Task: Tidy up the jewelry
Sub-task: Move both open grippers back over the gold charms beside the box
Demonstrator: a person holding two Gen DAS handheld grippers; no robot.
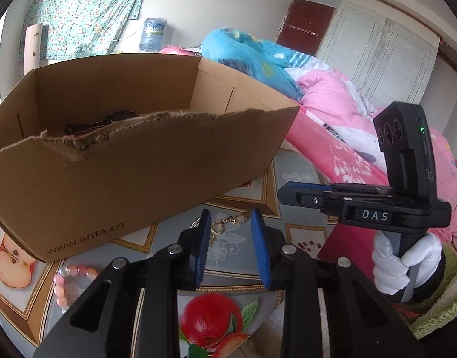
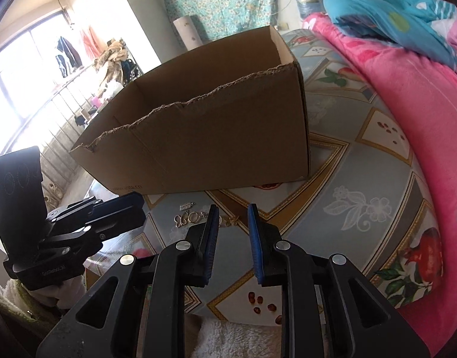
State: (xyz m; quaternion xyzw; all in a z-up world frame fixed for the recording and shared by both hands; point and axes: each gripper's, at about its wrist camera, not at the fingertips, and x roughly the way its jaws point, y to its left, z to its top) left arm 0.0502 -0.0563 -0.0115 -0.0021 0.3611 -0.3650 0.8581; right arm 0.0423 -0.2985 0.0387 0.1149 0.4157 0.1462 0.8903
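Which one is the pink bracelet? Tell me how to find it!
Find the big brown cardboard box on the fruit-patterned tablecloth. Look just below its near corner with the printed web address, left of the left claw. The bracelet lies there, a ring of round pink and pearly beads, unlike the thin gold chain jewelry between the claw's blue pads.

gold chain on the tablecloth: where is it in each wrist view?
Left wrist: the gold chain lies low centre, between the open fingers of the left gripper, in front of the cardboard box.
Right wrist: the gold chain lies low centre-left, just left of the right gripper.
Shared landmark: the cardboard box, torn near edge, behind it in both.
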